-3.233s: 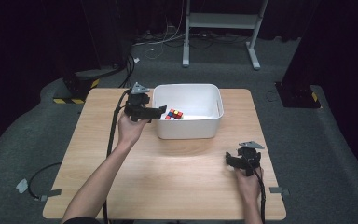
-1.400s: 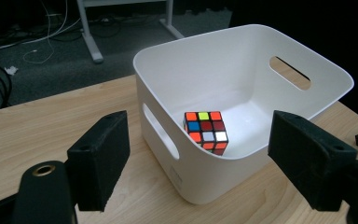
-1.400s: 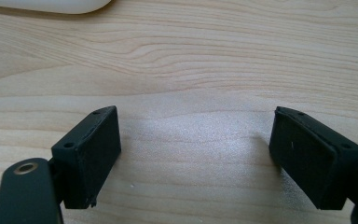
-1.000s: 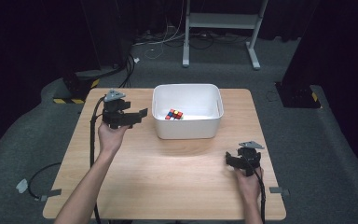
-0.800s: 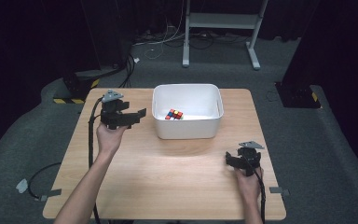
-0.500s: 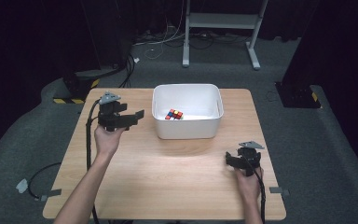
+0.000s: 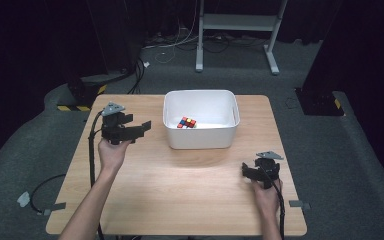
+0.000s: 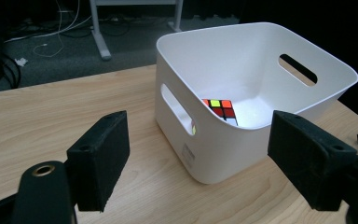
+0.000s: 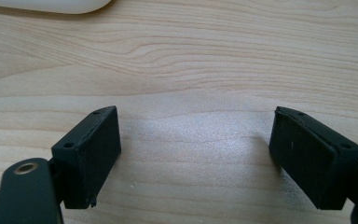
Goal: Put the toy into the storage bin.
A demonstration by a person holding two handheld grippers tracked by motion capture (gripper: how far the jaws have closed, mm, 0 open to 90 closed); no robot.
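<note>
A colourful puzzle cube (image 7: 186,122) (image 8: 220,109) lies on the floor of a white plastic bin (image 7: 200,141) (image 8: 200,154) with handle slots, at the back middle of the wooden table (image 7: 180,195). My left gripper (image 7: 142,127) (image 8: 198,163) hovers left of the bin, pointing at its side, jaws wide apart and empty. Down at the front right my right gripper (image 7: 247,172) (image 9: 196,154) rests low over bare wood, also open with nothing between its jaws.
The bin's corner (image 9: 46,5) edges into the top of the right gripper view. Cables (image 7: 92,165) trail from each gripper over the table edge. Beyond the table lie a dark carpeted floor, a white stand's legs (image 7: 235,22) and floor cables.
My left gripper pulled back out of the bin's rim area and moved left and toward the person, empty. The right gripper has stayed put.
</note>
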